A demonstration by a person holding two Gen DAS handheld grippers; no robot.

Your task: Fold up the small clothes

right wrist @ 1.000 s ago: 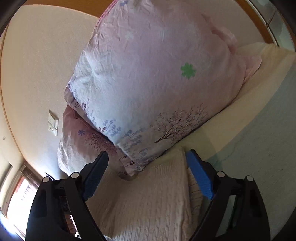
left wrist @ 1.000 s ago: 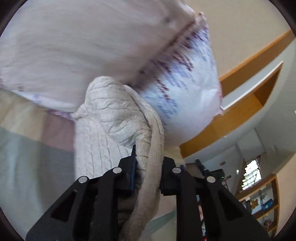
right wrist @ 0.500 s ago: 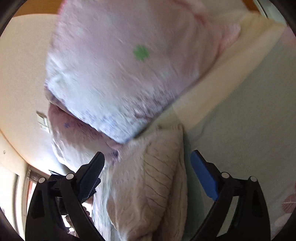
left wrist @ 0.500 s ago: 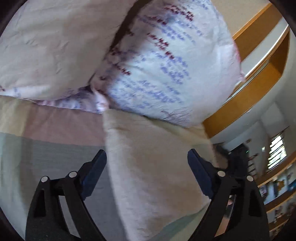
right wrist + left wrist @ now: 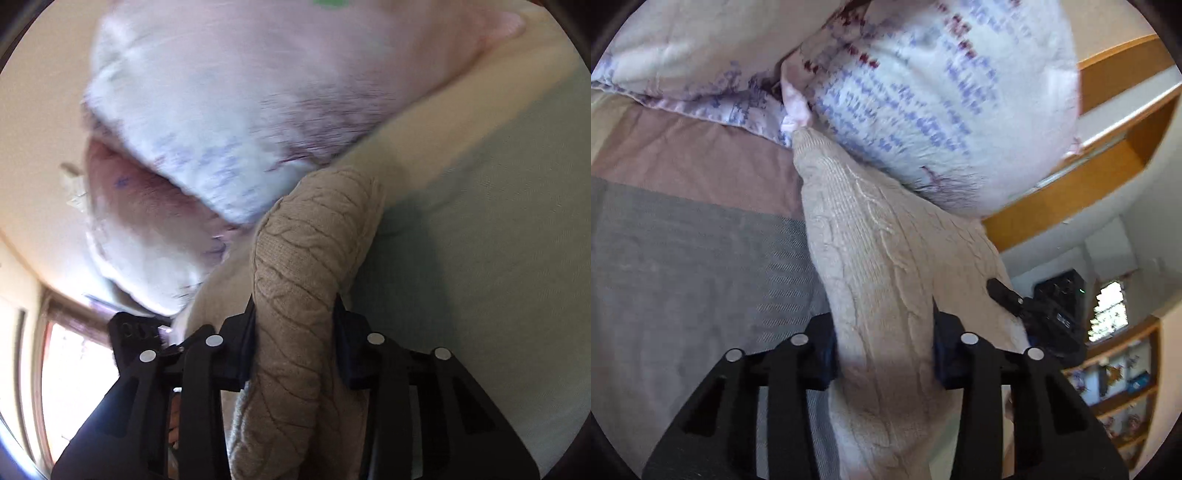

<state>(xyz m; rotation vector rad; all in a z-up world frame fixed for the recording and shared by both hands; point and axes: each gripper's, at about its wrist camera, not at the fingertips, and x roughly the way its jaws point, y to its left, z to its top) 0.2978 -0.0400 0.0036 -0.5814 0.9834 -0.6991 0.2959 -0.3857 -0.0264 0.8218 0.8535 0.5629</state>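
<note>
A cream cable-knit sweater lies on the bed, its far end against the pillows. My left gripper is shut on a thick fold of it at its left edge. In the right wrist view the same sweater bulges up in a rolled fold, and my right gripper is shut on it at its right edge. The right gripper also shows in the left wrist view, at the sweater's far side. The sweater's lower part is hidden under the fingers.
Two floral pillows are stacked at the head of the bed, touching the sweater's far end; they also show in the right wrist view. The bedspread has grey and mauve bands. A wooden headboard and shelves lie to the right.
Half a second ago both grippers were wide open above the sweater. Now both have closed on folds at opposite edges of it. One second ago the left gripper held a bunch of it.
</note>
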